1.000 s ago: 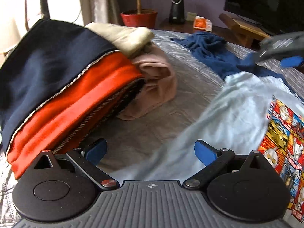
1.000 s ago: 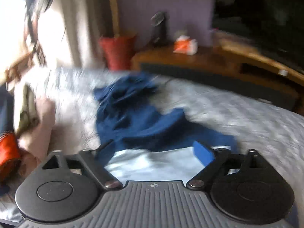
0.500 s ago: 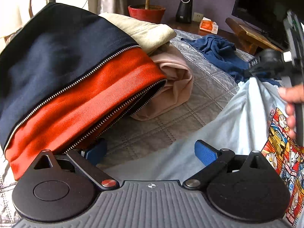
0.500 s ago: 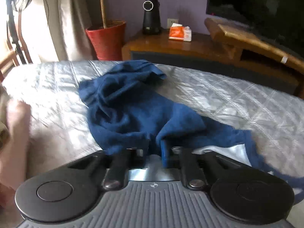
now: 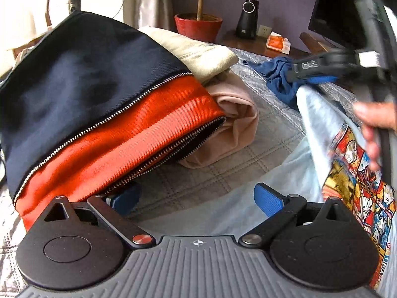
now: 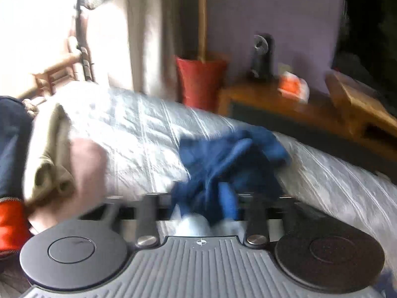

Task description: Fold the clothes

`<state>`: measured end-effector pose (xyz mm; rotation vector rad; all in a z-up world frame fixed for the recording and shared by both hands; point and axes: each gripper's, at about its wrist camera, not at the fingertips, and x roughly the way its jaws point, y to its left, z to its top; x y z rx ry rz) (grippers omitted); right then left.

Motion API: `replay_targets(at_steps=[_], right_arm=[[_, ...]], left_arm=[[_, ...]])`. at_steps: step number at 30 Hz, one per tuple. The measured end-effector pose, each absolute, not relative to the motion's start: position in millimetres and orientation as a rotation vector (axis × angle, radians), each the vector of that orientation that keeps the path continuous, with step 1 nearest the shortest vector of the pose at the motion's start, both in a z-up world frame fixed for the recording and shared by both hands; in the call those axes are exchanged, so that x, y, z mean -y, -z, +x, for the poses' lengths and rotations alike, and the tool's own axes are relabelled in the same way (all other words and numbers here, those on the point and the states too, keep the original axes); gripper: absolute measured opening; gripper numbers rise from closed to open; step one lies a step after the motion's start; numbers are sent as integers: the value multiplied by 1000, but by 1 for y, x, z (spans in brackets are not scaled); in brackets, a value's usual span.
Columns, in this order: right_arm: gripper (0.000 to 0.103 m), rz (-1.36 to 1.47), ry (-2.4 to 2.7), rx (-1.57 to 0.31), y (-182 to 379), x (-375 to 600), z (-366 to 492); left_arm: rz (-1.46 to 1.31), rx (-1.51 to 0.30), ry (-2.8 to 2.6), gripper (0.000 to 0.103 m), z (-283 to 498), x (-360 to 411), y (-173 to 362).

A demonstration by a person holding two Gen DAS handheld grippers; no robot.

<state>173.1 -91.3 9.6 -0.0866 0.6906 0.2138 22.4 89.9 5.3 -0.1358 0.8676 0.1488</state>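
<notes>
On bed (image 5: pixel 270 129): light-blue printed T-shirt (image 5: pixel 315 114) lifted by edge, right tongs (image 6: pixel 198 213) clamped on it, apparently; left tongs (image 5: pixel 196 198) apart, empty. Fabric soft, limp; grip hem corners.

The right gripper (image 6: pixel 198 208) has its fingers closed together on a light blue cloth (image 6: pixel 193 224). Just ahead of the fingertips lies a dark blue garment (image 6: pixel 230 156) on the grey quilt (image 6: pixel 139 134). To the left is a pile of folded clothes (image 6: pixel 49 154). The view is blurred.
</notes>
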Motion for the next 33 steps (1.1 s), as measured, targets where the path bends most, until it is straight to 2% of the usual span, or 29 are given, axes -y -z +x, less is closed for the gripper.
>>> replay_targets(at_steps=[2, 3, 4, 6, 12, 15, 18, 20, 23, 24, 25, 26, 28, 29, 30, 31, 33], right_arm=[[54, 10, -172, -682, -21, 118, 142], [62, 50, -157, -693, -25, 133, 120], [77, 76, -142, -710, -27, 148, 96], [89, 82, -113, -765, -28, 174, 40], [89, 89, 42, -973, -19, 215, -129], [88, 98, 93, -1053, -5, 220, -175], [76, 145, 86, -1097, 11, 220, -187], [77, 73, 48, -1081, 16, 208, -190], [45, -5, -28, -1070, 11, 200, -190], [26, -32, -40, -1075, 8, 200, -189], [26, -62, -33, -1084, 6, 204, -185], [28, -74, -18, -1097, 4, 211, -183], [40, -14, -40, -1130, -2, 227, -176], [43, 20, -52, -1115, -9, 234, -172], [55, 37, -53, -1060, -22, 239, -167], [77, 53, -54, -1005, -35, 245, -163], [103, 76, -64, -906, -57, 256, -140]], left_arm=[[-130, -869, -140, 100, 22, -90, -6], [-120, -867, -131, 100, 21, -90, -7], [-107, -865, -124, 100, 20, -89, -8], [-78, -850, -119, 100, 19, -88, -10], [-118, -832, -126, 100, 19, -91, -15], [-144, -818, -143, 100, 18, -88, -18], [-130, -799, -149, 100, 17, -75, -21], [-118, -790, -144, 100, 16, -66, -22], [-104, -787, -136, 100, 17, -54, -21], [-101, -789, -134, 100, 18, -51, -20], [-97, -792, -132, 100, 19, -48, -19], [-93, -794, -129, 100, 19, -46, -18], [-81, -795, -126, 100, 20, -45, -17], [-81, -794, -128, 100, 21, -46, -17], [-84, -793, -131, 100, 21, -48, -17], [-95, -794, -136, 100, 22, -51, -17], [-119, -800, -143, 100, 24, -55, -16]])
